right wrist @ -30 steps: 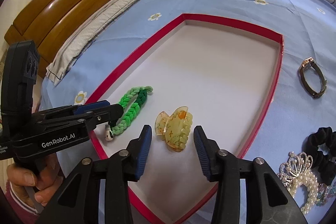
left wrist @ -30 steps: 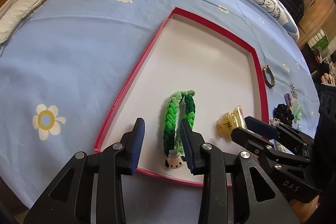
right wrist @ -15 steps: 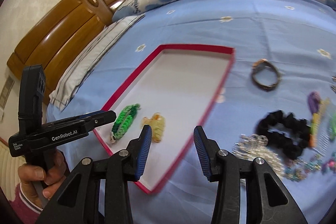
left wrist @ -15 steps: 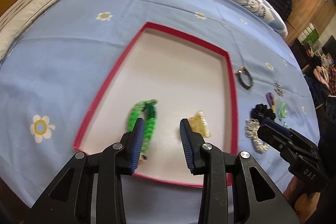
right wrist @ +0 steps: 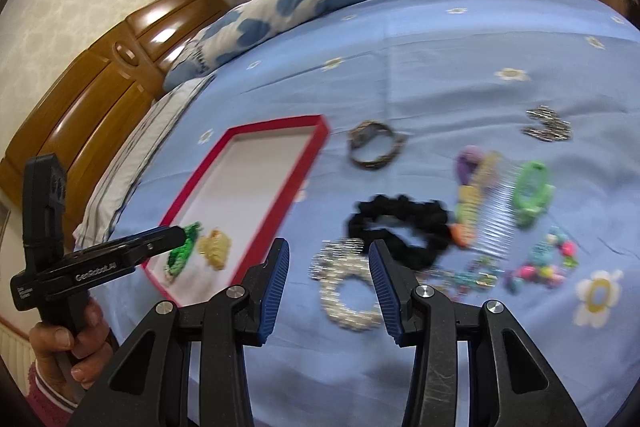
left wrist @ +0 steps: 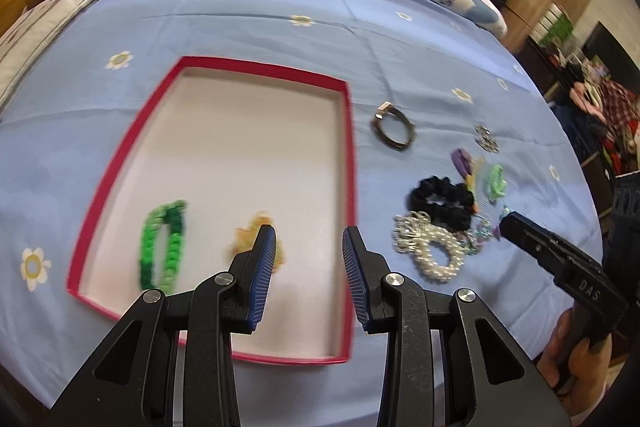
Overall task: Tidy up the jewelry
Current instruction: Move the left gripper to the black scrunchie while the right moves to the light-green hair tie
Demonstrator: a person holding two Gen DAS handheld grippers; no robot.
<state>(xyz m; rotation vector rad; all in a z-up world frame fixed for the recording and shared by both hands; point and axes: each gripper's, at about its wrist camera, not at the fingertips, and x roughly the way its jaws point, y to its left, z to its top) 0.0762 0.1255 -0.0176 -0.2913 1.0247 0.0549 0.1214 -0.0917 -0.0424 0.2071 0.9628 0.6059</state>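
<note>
Right claw: right gripper [right wrist: 329, 269] hangs empty, blue ribbed pads spread apart, above a pearl bracelet [right wrist: 350, 293] on the bedsheet [right wrist: 440, 67].
Left claw: left gripper [left wrist: 307, 265] is also empty, pads parted, poised over the red-rimmed tray [left wrist: 347, 163].
Already sorted: a green braided bracelet [left wrist: 162, 245] and an amber hair claw [left wrist: 250, 241] lie apart on the tray's white floor.
Waiting pile: black scrunchie [right wrist: 400, 227] touching the pearls; beside it a clear comb [right wrist: 496, 203], a green ring-shaped piece [right wrist: 532, 193], a small colourful bead strand [right wrist: 540, 267]. A dark bangle [right wrist: 374, 145] lies alone near the tray.
Likely step: picking up the pearl bracelet.
Doing it well: lower the pads astride one side of the loop, away from the scrunchie, so only pearls lift.
Textures: pearls round, hard, slippery, loosely strung; scrunchie soft and ruffled; sheet smooth cotton with daisies.
</note>
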